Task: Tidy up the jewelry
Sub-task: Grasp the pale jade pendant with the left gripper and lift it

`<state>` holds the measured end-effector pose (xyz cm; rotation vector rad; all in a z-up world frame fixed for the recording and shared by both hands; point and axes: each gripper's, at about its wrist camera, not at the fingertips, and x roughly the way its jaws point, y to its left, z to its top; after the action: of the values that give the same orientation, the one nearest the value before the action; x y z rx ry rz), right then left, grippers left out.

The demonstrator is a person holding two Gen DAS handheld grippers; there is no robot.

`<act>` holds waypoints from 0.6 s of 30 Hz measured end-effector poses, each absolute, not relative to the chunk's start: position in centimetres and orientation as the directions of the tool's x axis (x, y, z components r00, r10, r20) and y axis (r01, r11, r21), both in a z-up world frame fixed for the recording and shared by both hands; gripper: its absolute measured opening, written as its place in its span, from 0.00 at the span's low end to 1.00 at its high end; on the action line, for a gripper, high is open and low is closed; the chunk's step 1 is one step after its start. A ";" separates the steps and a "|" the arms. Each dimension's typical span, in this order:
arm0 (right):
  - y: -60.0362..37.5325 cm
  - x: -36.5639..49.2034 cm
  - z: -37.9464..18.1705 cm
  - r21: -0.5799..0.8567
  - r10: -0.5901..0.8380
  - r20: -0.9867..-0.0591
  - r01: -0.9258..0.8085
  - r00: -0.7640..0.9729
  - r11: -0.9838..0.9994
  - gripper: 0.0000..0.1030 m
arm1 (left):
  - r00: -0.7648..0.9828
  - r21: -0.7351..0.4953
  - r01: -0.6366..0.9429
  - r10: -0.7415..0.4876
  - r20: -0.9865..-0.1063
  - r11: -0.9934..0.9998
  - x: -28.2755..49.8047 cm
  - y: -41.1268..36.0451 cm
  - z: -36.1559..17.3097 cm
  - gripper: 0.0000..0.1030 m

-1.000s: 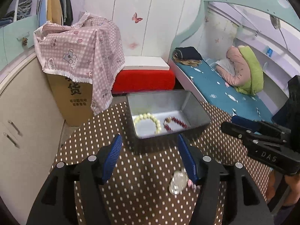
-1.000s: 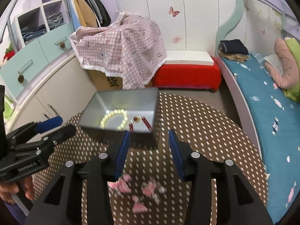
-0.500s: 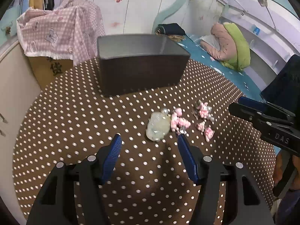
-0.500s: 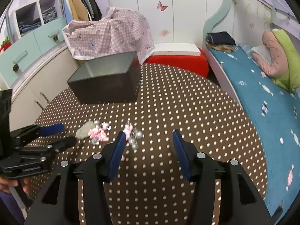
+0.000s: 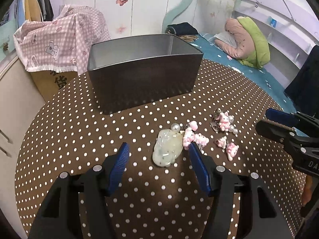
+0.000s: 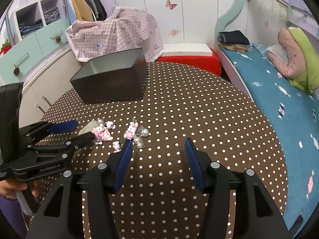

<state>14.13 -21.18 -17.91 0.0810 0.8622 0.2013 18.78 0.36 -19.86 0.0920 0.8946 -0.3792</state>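
A pale green pendant (image 5: pixel 167 149) lies on the dotted tablecloth, joined to pink charms (image 5: pixel 194 136) and a pearl. My left gripper (image 5: pixel 158 155) stands open around the pendant, and its pads do not touch it. More pink charms and pearls (image 5: pixel 224 121) lie to the right. In the right wrist view the same charms (image 6: pixel 131 131) sit just left of my right gripper (image 6: pixel 158 149), which is open with only tablecloth between its fingers. A dark metal tin (image 5: pixel 143 79) stands further back; its inside is hidden from here.
The round table (image 6: pixel 199 109) has a brown cloth with white dots. Behind it are a cardboard box under a pink checked cloth (image 5: pixel 59 41), a red bench (image 6: pixel 189 61) and a bed (image 6: pixel 279 99) on the right. Cabinets (image 6: pixel 30 59) run along the left.
Both grippers have come down close to the table, so the tin's inside and its bead bracelets are out of sight. The pendant now lies between the left fingers. The right jaws stand wider.
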 end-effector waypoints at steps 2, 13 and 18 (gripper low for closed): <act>-21.2 14.3 -18.0 0.154 0.209 -0.748 -0.142 0.630 0.978 0.52 | 0.568 -0.064 0.357 -0.271 -0.777 0.932 19.0 0.1 -19.9 0.57; -19.4 13.8 -18.5 0.162 0.249 -0.758 -0.195 0.603 0.967 0.52 | 0.573 -0.074 0.345 -0.272 -0.773 0.936 19.1 1.4 -19.7 0.26; -17.2 13.8 -19.1 0.151 0.263 -0.772 -0.235 0.578 0.960 0.51 | 0.579 -0.087 0.307 -0.258 -0.773 0.948 18.0 2.6 -19.6 0.26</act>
<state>13.81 -17.18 -19.13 0.0331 0.9087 0.2912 17.98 2.60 -19.56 0.0583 0.8940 -0.3306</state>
